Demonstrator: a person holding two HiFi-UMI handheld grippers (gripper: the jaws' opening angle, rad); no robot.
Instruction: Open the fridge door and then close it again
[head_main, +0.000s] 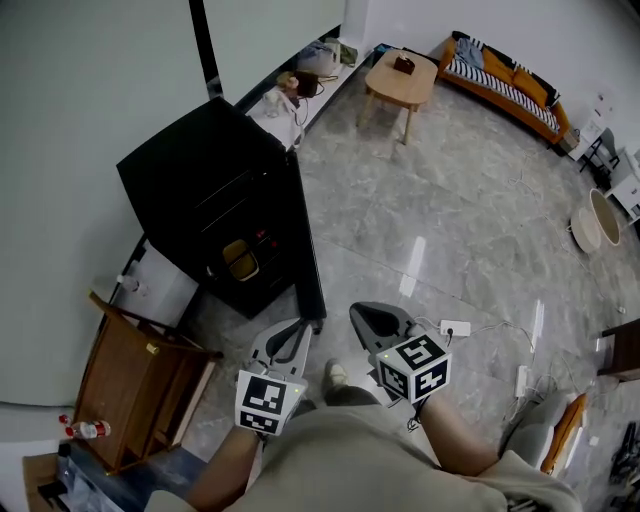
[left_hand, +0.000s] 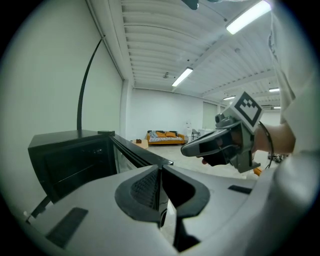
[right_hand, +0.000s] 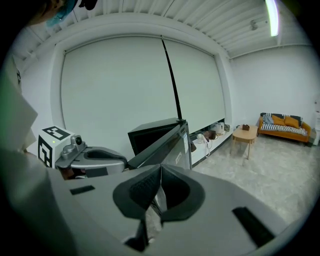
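The black fridge (head_main: 200, 190) stands against the left wall with its door (head_main: 305, 240) swung open, edge-on toward me; shelves and a yellow item show inside. My left gripper (head_main: 296, 335) is just short of the door's near end, its jaws together with nothing between them. In the left gripper view the left gripper (left_hand: 160, 172) points at the door (left_hand: 140, 152). My right gripper (head_main: 372, 318) hovers to the right of the door's end, also shut and empty. In the right gripper view the right gripper (right_hand: 161, 172) faces the door (right_hand: 170, 145).
A wooden cabinet (head_main: 140, 380) stands left of me beside the fridge, with a bottle (head_main: 85, 430) near it. A power strip (head_main: 455, 327) and cables lie on the marble floor to the right. A wooden coffee table (head_main: 400, 80) and an orange sofa (head_main: 500, 85) stand far off.
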